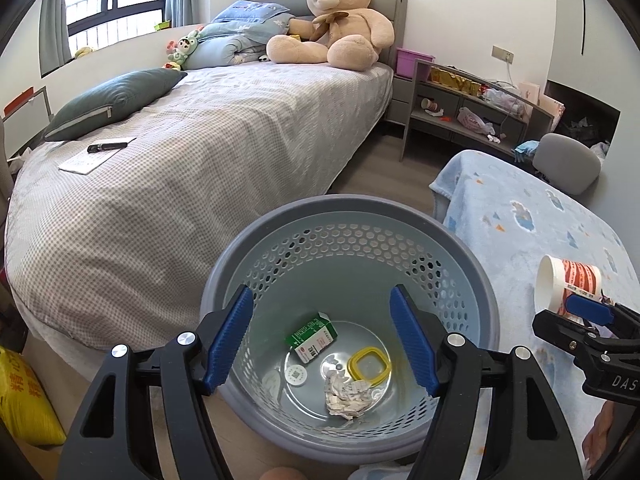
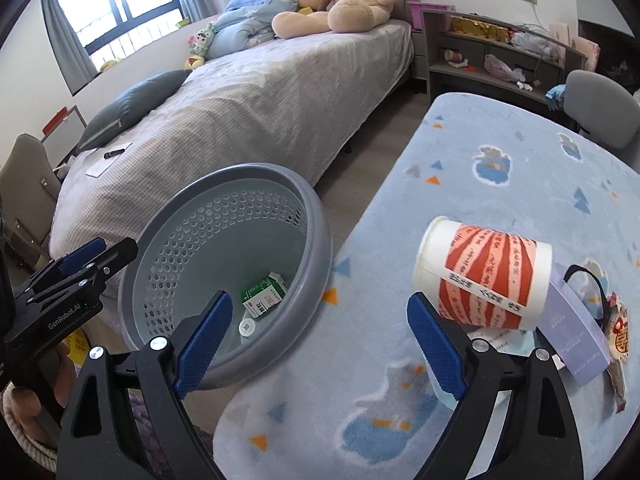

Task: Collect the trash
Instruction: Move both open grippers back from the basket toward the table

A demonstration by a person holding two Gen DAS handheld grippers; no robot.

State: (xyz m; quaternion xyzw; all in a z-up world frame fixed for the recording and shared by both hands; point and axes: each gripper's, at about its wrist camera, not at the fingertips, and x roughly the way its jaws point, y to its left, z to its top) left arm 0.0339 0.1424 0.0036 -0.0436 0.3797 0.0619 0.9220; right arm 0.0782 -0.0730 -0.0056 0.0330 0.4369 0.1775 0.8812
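Sideways, the paper cup (image 2: 486,276) lay at the right of the right wrist frame on the blue blanket (image 2: 492,168), just past the right gripper (image 2: 320,330), whose jaws stood wide and held nothing. The grey basket (image 1: 468,252) filled the lower centre of the left wrist frame, holding a green carton (image 1: 312,336), a yellow ring (image 1: 369,365) and crumpled paper (image 1: 346,394). The left gripper (image 1: 320,340) hung over it, jaws wide and bare.

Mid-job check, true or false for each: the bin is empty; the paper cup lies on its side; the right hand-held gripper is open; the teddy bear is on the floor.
1. The bin is empty: false, it holds a green carton, crumpled paper and a yellow ring.
2. The paper cup lies on its side: true.
3. The right hand-held gripper is open: true.
4. The teddy bear is on the floor: false, it sits on the bed.
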